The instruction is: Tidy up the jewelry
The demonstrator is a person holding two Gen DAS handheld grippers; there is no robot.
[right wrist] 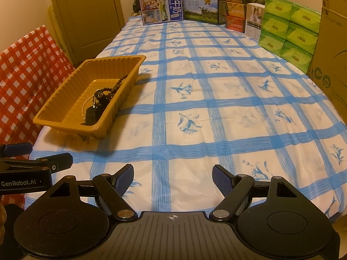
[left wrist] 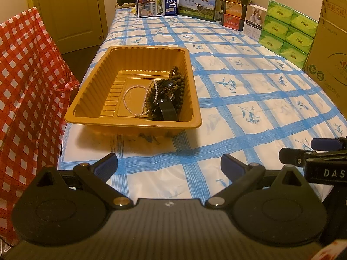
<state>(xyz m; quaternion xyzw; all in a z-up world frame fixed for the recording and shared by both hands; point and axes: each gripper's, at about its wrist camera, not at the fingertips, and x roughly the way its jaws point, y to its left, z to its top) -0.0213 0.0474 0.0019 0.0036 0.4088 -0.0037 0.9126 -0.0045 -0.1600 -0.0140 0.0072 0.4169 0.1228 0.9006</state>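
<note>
Tray: pearl strand, wooden beads, maybe watch.

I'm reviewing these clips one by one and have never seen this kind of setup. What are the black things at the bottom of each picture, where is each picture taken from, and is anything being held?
There is no robot here. A person holds one handheld two-finger gripper in each hand, and each carries a wide-angle camera looking forward along its fingers. One picture comes from the left gripper, the other from the right gripper; each also glimpses the other at its edge. Both are open and hold nothing.

They hover over a table with a blue checked tablecloth. On it, toward the left, sits a gold plastic tray containing a pearl strand, brown wooden beads and a dark watch, piled together. Milk cartons and green tissue packs line the far and right edges.
</note>
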